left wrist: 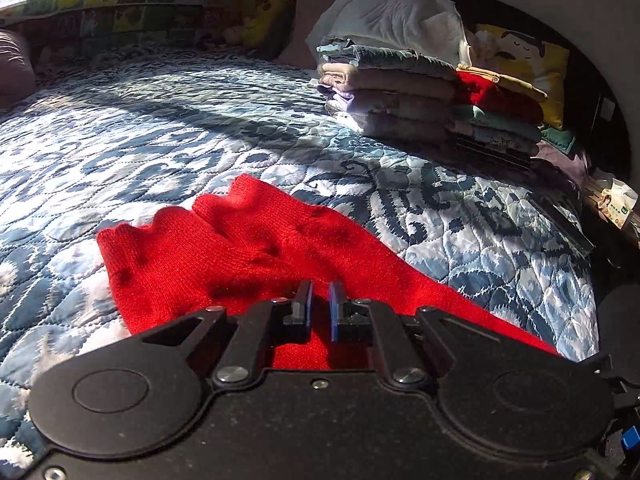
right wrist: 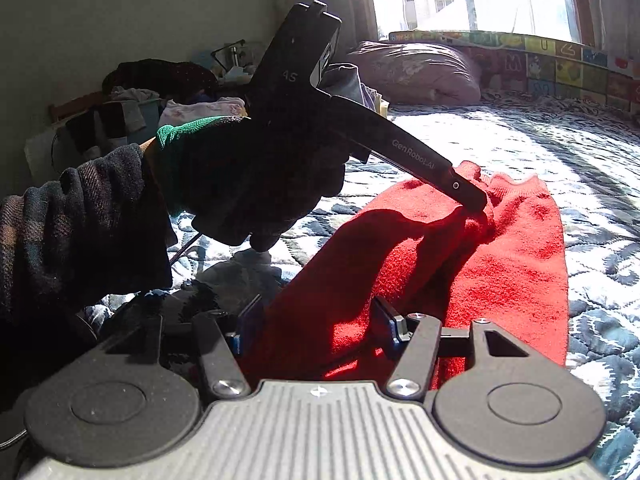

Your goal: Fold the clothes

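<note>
Left gripper (right wrist: 478, 206) pinching red garment (right wrist: 500, 272), right gripper (right wrist: 316, 320) open

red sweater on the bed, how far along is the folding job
Done: a stack of folded clothes sits at the far side of the bed. In hand: the left gripper is shut on the red sweater, pinching up a bunch of it, while the right gripper stands open over its near end. Left: the sweater lies rumpled, with no neat fold visible.

Open quilt (left wrist: 160, 128) ahead & to my left, free to pass. Folded stack (left wrist: 420, 96) blocks far right. My left gripper (right wrist: 478, 204) crosses over red knit (right wrist: 500, 272).
</note>
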The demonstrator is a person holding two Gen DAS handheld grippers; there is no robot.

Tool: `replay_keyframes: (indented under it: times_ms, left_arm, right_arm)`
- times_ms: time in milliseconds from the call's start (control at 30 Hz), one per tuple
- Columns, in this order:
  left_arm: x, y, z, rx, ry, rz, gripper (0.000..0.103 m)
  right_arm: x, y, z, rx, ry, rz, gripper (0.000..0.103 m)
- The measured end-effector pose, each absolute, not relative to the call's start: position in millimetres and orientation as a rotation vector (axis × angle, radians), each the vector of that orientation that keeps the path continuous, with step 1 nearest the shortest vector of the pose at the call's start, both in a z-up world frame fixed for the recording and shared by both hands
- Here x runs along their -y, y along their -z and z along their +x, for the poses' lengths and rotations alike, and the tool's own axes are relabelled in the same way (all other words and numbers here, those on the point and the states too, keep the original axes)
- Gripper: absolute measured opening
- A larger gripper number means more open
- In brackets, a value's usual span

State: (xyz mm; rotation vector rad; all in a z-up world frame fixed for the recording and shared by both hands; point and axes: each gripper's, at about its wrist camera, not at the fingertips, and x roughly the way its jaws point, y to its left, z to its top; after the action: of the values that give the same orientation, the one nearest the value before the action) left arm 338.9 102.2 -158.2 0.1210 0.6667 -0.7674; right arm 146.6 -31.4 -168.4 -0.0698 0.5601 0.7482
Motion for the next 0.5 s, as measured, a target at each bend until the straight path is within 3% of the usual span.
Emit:
replay_keyframes:
  times_ms: [133, 500]
  left_arm:
    - [-97, 163, 349, -0.688, 0.703, 0.108, 0.005]
    - [-125, 140, 318, -0.642, 0.743, -0.010, 0.006]
  right_arm:
    - [23, 172, 145, -0.579, -0.744, -0.112, 0.064]
    - [27, 173, 135, -0.546, -0.735, -0.094, 0.064]
